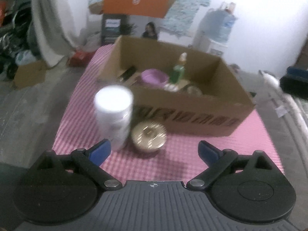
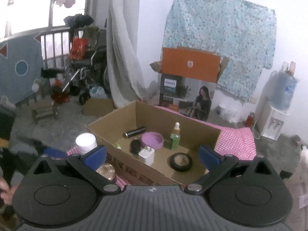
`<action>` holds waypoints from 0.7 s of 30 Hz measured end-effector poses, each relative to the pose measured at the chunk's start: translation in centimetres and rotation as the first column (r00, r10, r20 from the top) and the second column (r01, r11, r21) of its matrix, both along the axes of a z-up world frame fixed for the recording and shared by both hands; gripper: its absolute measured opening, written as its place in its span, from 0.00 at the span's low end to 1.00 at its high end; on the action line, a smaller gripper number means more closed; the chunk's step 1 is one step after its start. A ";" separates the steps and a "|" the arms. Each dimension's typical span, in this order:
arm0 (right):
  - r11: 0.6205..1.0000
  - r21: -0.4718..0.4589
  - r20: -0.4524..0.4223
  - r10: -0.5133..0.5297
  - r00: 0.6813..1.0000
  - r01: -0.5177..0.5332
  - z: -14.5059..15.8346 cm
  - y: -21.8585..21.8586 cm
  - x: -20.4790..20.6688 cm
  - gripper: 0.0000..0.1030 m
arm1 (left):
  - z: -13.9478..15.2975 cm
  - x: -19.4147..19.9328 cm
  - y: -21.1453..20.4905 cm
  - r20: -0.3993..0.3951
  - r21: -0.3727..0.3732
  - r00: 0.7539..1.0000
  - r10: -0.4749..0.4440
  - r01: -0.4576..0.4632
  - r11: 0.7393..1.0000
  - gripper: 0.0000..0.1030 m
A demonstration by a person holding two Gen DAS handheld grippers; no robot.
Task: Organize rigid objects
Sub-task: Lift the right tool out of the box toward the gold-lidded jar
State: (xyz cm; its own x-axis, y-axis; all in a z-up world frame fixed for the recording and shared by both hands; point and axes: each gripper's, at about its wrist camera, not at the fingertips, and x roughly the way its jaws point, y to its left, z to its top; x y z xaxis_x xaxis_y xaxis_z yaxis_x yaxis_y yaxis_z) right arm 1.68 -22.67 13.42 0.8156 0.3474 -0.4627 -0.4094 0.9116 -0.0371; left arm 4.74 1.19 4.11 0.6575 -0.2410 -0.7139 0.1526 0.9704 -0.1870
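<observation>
Both claws stand with their blue pads spread wide and nothing between them. Left claw (image 1: pixel 154 151) points down over a pink checked mat (image 1: pixel 182 154). Just ahead of its left pad stands a white bottle (image 1: pixel 113 113), upright, its base close to that pad but not clearly touching it. Beside the bottle, on its right and ahead of the gap between the pads, lies a round gold tin (image 1: pixel 148 139) flat on the mat. Beyond both sits an open cardboard box (image 1: pixel 192 115) with dark print on its near wall. This view is blurred, so the box's contents show only roughly: a purple bowl (image 1: pixel 154 77) and an upright green bottle (image 1: pixel 178 71) among smaller things.

Right claw (image 2: pixel 153 156) hangs above the near wall of the same box (image 2: pixel 119 119) and looks into it. Between its pads, on the box floor, lie a white charger (image 2: pixel 147 155) and a black tape roll (image 2: pixel 181 162). Farther in are a small black item (image 2: pixel 135 146) I cannot identify, the purple bowl (image 2: pixel 153 140), the green bottle (image 2: pixel 174 139) standing upright, and a dark cylinder (image 2: pixel 134 131) lying on its side by the far wall. Outside the box, by the left pad, the white bottle (image 2: pixel 86 141) stands, and the gold tin (image 2: pixel 106 171) shows below that pad. Behind the box stand an orange-topped carton (image 2: pixel 190 67) and a water dispenser (image 2: pixel 275 119) against the wall.
</observation>
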 end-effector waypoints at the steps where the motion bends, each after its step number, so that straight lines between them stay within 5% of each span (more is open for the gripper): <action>1: 1.000 0.009 0.000 0.003 1.000 -0.003 -0.3 0.3 -0.1 1.00 | -0.5 0.0 0.2 -0.004 0.009 1.000 0.006 -0.006 1.000 0.95; 8: 0.986 0.156 -0.139 0.089 0.986 -0.067 -4.0 1.6 1.9 1.00 | -3.5 0.8 -0.4 -0.007 0.078 0.999 -0.045 0.046 0.996 0.94; 16: 0.968 0.246 -0.334 0.125 0.934 -0.042 -9.3 3.7 5.7 1.00 | -6.1 1.4 -1.6 -0.008 0.138 0.990 -0.143 0.142 0.980 0.90; 21: 0.942 0.336 -0.423 0.155 0.893 -0.005 -11.9 4.2 7.7 0.89 | -7.0 2.0 -1.4 -0.005 0.142 0.988 -0.157 0.156 0.977 0.84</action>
State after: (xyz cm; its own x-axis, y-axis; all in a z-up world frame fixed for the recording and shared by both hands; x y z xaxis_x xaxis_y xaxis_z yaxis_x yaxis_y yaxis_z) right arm 9.41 -18.47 1.54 0.5181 0.5919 -0.6174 -0.3865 0.8060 0.4484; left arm 6.70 -0.26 -2.93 0.6244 -0.2381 -0.7439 0.3059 0.9509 -0.0476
